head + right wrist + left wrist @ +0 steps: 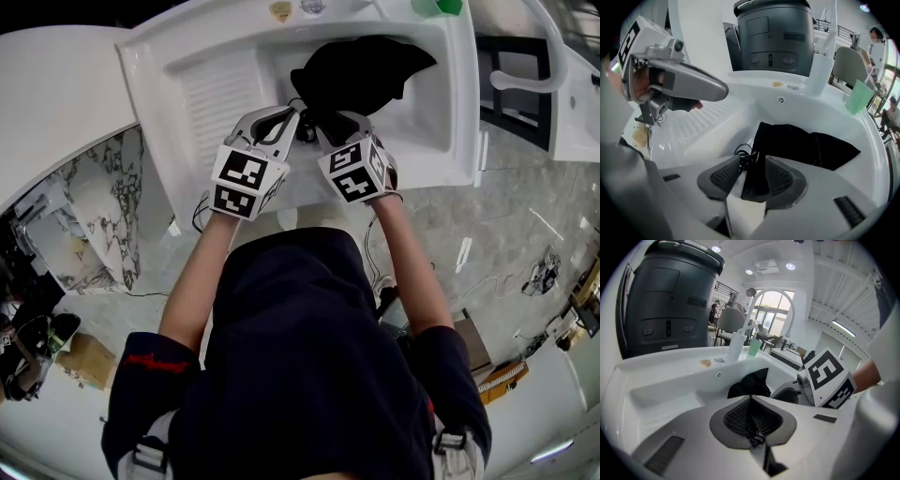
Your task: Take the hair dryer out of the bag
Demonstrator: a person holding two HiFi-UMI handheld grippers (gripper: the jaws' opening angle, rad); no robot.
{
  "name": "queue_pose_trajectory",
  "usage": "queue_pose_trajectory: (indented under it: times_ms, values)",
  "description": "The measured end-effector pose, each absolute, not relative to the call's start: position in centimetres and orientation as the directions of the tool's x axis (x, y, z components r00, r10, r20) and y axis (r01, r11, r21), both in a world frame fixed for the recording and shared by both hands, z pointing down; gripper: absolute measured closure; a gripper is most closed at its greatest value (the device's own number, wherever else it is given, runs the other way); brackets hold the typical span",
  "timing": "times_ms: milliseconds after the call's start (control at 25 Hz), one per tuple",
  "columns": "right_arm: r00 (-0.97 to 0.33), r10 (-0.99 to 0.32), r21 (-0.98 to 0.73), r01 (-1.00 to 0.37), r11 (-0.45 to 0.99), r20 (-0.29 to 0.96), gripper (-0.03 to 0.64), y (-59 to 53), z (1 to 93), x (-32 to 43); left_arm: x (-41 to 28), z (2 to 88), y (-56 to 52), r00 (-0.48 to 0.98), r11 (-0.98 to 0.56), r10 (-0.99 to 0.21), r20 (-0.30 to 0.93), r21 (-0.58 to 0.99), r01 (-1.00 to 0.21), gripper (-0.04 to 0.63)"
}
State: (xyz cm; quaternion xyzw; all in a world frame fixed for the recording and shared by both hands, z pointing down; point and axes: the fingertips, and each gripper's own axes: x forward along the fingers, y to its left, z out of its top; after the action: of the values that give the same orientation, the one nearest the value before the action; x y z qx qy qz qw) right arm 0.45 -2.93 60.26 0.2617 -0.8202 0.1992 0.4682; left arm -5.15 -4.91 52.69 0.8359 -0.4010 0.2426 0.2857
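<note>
Bag (366, 70) in sink (202, 89) just far of both grippers, near end at jaws: L gripper (751, 420) clenched on drawstring (754, 438), R gripper (752, 173) released, bag edge betw jaws.

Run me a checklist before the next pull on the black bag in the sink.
1. Left hand-held gripper shut on the thin black cord: ok.
2. Right hand-held gripper gripping the black bag: not ok. Its jaws stand apart, with fabric between them but not pinched.
3. Bag lying inside the sink basin: ok.
4. Bag mouth open wide enough: cannot tell.
5. Hair dryer in sight: not ok. Only black fabric and cord show.
</note>
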Motion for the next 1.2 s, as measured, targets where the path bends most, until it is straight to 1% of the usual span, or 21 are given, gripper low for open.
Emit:
queue_pose_trajectory:
  times_ms: [280, 800, 1000, 1200]
  values:
    - [-0.378, -0.247, -0.011, -0.565, 0.825, 0.892, 0.454, -2.6, 61.7, 0.4, -5.4, 53.1, -4.7, 0.548, -0.501, -0.537, 0.641, 0.280, -0.819, 0.577]
    - [-0.347, -0.211, -0.032, -0.580, 0.814, 0.914, 0.460, -2.8, 62.8, 0.8, -5.3, 53.2, -4.8, 0.542, -0.486, -0.541, 0.644, 0.287, -0.826, 0.577]
    - [-0.336, -0.204, -0.034, -0.583, 0.812, 0.919, 0.518, -2.8, 62.9, 0.9, -5.5, 53.2, -5.0, 0.537, -0.478, -0.541, 0.648, 0.288, -0.830, 0.577]
    - [-0.329, -0.195, -0.036, -0.582, 0.812, 0.924, 0.545, -2.9, 63.1, 1.0, -5.5, 53.4, -5.1, 0.532, -0.476, -0.538, 0.653, 0.285, -0.832, 0.577]
